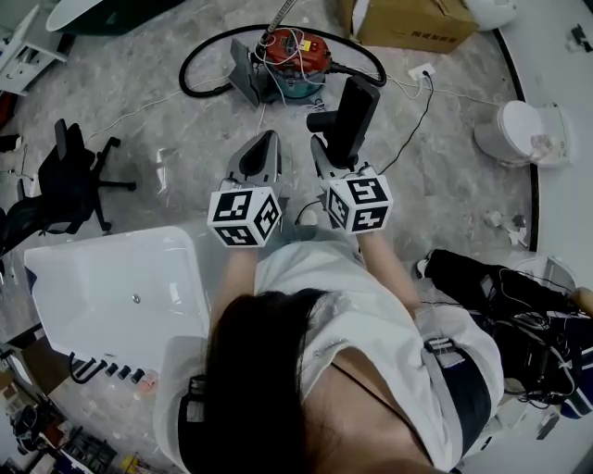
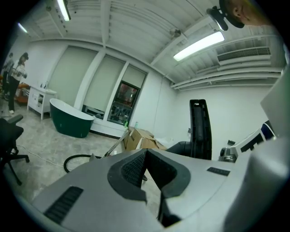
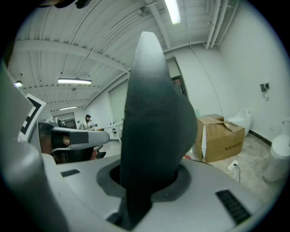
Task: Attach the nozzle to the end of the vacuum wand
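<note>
My right tongs (image 1: 321, 148) clamp the black nozzle (image 1: 351, 116), which stands up from them, beside my closed, empty left tongs (image 1: 270, 141).

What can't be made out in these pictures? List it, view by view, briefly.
- Head view: the wand is cut off by the top edge, so its far end is unseen.
- Right gripper view: the nozzle fills the middle and hides whatever lies straight ahead.
- Nozzle's lower end: buried between the right tongs.
</note>
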### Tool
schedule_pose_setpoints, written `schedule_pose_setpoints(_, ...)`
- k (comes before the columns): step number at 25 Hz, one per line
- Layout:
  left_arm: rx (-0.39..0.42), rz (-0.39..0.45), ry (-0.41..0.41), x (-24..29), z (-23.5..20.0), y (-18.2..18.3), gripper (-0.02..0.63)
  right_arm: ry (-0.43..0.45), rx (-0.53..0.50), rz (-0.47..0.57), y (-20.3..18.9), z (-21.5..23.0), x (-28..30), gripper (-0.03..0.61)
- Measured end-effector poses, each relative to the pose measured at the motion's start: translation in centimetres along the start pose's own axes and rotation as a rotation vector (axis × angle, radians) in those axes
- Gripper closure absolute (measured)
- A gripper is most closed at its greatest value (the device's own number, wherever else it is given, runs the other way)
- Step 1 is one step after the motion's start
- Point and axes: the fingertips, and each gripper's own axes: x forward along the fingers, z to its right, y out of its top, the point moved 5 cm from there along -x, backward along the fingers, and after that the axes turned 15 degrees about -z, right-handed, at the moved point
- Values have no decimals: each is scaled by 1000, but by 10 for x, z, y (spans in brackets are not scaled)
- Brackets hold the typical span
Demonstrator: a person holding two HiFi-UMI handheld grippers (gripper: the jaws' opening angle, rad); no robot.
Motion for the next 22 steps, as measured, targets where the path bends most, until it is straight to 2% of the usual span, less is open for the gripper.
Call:
schedule_pose_setpoints(13, 52, 19, -24, 34, -10, 30, 614, -22, -12, 20, 26, 15, 18, 486)
schedule_pose_setpoints(22, 76, -11, -44, 58, -21, 40, 614, -39, -2, 27, 42, 24, 38, 485)
